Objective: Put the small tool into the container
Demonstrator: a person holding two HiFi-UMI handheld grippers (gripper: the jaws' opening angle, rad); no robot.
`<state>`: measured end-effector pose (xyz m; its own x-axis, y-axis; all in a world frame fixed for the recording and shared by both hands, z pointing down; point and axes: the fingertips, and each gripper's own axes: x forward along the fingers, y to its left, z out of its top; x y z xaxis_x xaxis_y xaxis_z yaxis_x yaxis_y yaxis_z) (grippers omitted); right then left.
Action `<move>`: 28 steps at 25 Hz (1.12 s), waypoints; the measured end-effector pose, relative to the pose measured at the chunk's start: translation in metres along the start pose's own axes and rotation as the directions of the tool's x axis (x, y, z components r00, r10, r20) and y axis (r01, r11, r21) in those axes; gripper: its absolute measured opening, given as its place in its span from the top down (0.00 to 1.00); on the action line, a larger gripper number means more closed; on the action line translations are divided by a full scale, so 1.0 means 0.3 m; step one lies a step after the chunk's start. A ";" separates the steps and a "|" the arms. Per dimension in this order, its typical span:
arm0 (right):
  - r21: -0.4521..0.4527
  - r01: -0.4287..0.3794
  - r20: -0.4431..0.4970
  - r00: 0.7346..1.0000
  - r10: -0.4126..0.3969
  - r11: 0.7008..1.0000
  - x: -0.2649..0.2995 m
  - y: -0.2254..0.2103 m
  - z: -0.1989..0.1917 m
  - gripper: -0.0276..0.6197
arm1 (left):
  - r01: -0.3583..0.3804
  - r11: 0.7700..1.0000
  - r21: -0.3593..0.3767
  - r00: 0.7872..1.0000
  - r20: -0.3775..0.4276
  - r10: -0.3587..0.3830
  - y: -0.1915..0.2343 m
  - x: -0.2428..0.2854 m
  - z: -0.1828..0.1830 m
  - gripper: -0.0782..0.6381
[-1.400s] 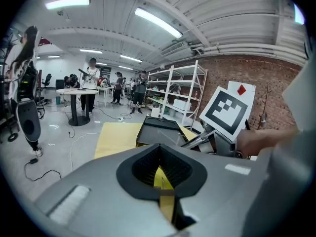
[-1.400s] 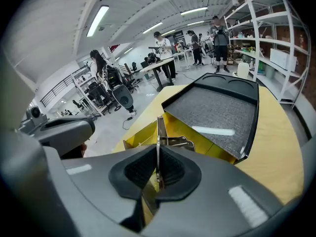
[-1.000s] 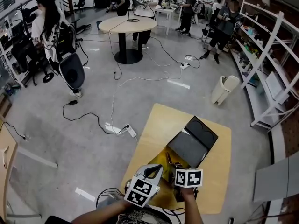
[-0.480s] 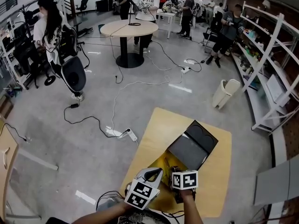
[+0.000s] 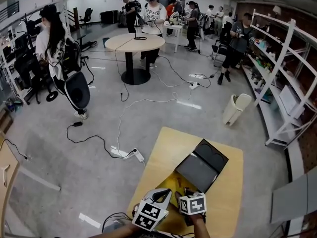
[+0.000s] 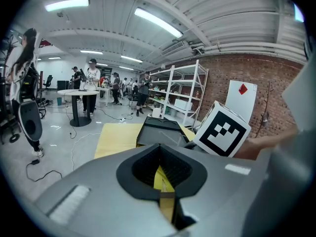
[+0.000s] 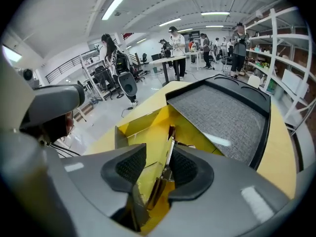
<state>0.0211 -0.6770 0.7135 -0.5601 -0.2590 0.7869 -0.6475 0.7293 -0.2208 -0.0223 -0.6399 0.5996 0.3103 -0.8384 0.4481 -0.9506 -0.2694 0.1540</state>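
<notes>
A yellow container (image 7: 148, 125) stands open on the wooden table (image 5: 228, 182), its black lid (image 5: 200, 165) with grey foam (image 7: 222, 115) swung back. My right gripper (image 7: 158, 164) reaches into the container with its jaws opening. A slender metal tool (image 7: 169, 143) stands between them, close to the right pad, and the pads do not press on it. My left gripper (image 6: 160, 181) is just left of it, shut on a thin yellow flap (image 6: 159, 176) of the container. In the head view both marker cubes (image 5: 192, 204) hide the jaws.
The table's near edge lies under my arms. Cables and a power strip (image 5: 138, 155) run over the grey floor at the left. A round table (image 5: 134, 41) with several people stands further off. White shelving (image 5: 282, 88) and a bin (image 5: 234, 108) are at the right.
The right gripper's marker cube has slid a little left and toward me in the head view. The left gripper, container and lid have hardly moved.
</notes>
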 end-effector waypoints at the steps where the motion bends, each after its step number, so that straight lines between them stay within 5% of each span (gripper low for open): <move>1: -0.012 0.010 0.009 1.000 -0.010 1.000 -0.018 0.010 0.001 0.73 | 0.001 1.000 0.001 1.000 0.001 -0.001 -0.007 -0.016 0.003 0.87; 15: 0.026 0.096 0.157 0.983 -0.099 0.995 -0.272 0.030 -0.033 0.77 | 0.016 1.000 -0.012 1.000 0.005 -0.016 -0.143 -0.132 -0.006 0.87; 23: 0.045 0.080 0.294 0.951 -0.090 0.996 -0.379 0.244 -0.099 0.87 | 0.050 0.999 -0.008 0.999 0.021 -0.049 -0.208 -0.305 -0.089 0.87; 28: 0.064 0.077 0.374 0.923 -0.095 0.995 -0.516 0.515 -0.130 0.93 | 0.083 0.996 0.010 0.996 0.038 -0.083 -0.241 -0.543 -0.105 0.87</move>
<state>0.0279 -0.4996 0.5799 -0.6482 -0.5453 0.5315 -0.7205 0.6651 -0.1963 -0.0039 -0.4689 0.5433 0.3880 -0.8303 0.4001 -0.9216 -0.3430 0.1818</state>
